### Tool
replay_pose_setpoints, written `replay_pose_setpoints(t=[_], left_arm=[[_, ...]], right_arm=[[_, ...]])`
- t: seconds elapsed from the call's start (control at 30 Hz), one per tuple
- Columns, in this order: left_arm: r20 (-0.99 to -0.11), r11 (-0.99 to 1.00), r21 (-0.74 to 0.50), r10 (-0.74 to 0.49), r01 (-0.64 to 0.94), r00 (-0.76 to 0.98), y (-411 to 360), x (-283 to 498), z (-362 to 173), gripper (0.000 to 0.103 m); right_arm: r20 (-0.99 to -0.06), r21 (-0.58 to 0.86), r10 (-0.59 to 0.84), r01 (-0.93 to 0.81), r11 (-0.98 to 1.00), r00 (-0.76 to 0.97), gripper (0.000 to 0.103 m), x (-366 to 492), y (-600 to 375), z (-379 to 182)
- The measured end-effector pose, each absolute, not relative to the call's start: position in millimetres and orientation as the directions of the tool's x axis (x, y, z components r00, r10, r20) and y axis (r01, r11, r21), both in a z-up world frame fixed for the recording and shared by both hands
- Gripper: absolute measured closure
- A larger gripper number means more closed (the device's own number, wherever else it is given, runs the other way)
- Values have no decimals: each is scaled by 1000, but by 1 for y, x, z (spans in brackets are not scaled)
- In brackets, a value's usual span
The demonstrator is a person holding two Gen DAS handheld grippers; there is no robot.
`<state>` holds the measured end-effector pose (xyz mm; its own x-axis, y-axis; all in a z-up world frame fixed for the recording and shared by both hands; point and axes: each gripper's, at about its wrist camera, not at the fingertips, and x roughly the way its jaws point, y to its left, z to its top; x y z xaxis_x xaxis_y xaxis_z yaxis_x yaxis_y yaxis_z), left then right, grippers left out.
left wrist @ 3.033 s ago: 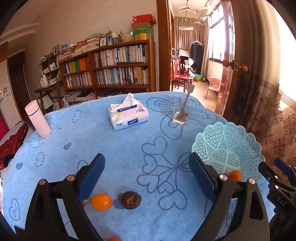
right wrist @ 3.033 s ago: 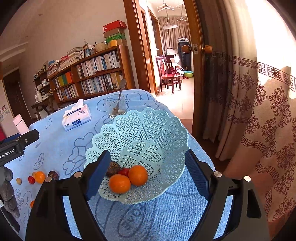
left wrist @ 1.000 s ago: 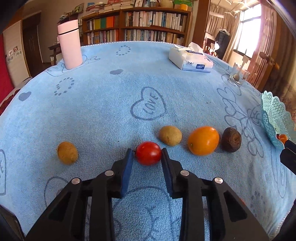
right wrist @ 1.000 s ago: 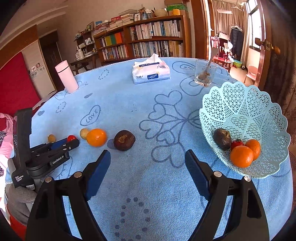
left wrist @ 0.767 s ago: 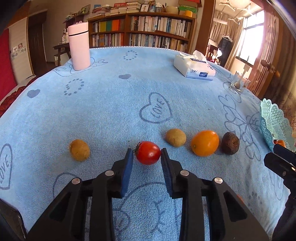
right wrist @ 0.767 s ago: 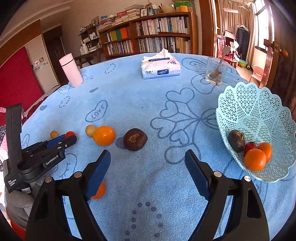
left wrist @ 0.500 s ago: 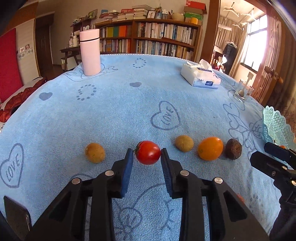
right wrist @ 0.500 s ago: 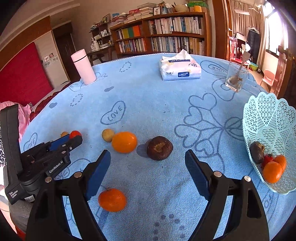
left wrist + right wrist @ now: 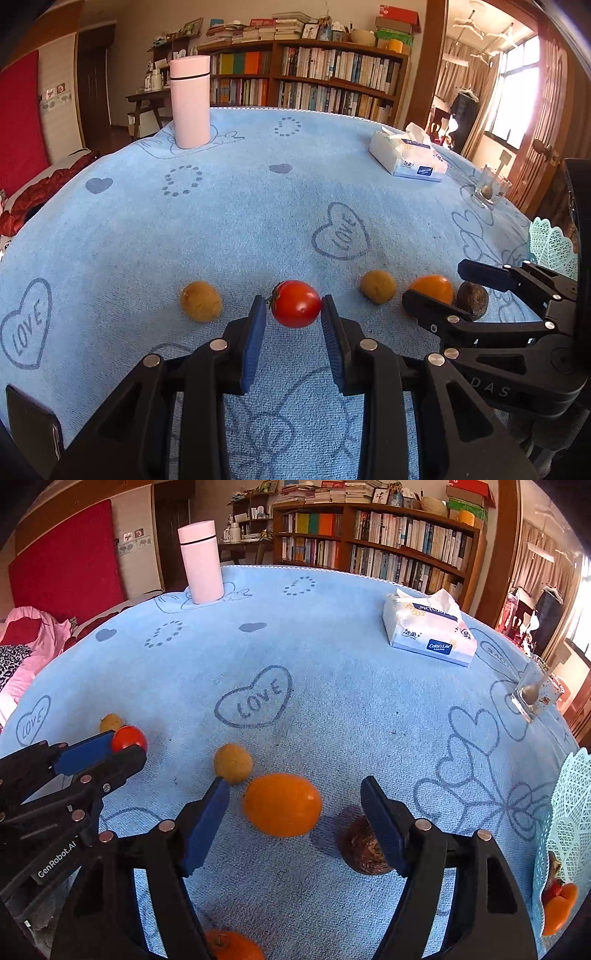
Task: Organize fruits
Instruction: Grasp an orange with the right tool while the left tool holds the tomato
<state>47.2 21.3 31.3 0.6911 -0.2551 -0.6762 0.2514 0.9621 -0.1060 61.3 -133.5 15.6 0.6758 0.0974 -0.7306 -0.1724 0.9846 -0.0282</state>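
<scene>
My left gripper point(image 9: 293, 314) is shut on a red tomato point(image 9: 295, 303), held just above the blue tablecloth; from the right wrist view the tomato point(image 9: 128, 738) shows at the left. My right gripper point(image 9: 295, 812) straddles an orange point(image 9: 282, 804) lying on the cloth. Its jaws are closing, with gaps left on both sides of the fruit. A dark brown fruit point(image 9: 364, 849) lies partly behind the right finger. Small tan fruits point(image 9: 377, 286) point(image 9: 200, 301) flank the tomato. The mint lattice basket point(image 9: 569, 812) at the right edge holds several fruits.
A pink flask point(image 9: 190, 99) stands at the far left of the table. A tissue box point(image 9: 410, 158) and a glass with a spoon point(image 9: 489, 188) sit far right. Another orange fruit point(image 9: 229, 945) lies near the front edge, under my right gripper.
My right gripper has swung left from the basket side to the orange and narrowed its jaws around it. The left gripper keeps its grip on the tomato and has risen slightly.
</scene>
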Motion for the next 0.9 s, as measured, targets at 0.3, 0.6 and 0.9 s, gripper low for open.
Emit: replay_pose_setpoints(t=[0.3, 0.6, 0.9], left_arm=[[-682, 962, -107, -255, 251, 686, 20, 48, 29, 72], [-685, 963, -103, -251, 251, 684, 19, 48, 27, 72], [-686, 963, -86, -244, 256, 685, 15, 46, 26, 72]], right_arm=[[-764, -42, 106, -213, 976, 636, 57, 67, -125, 1], [-722, 2, 113, -161, 987, 682, 57, 48, -140, 26], [-676, 52, 95, -81, 995, 731, 57, 25, -172, 55]])
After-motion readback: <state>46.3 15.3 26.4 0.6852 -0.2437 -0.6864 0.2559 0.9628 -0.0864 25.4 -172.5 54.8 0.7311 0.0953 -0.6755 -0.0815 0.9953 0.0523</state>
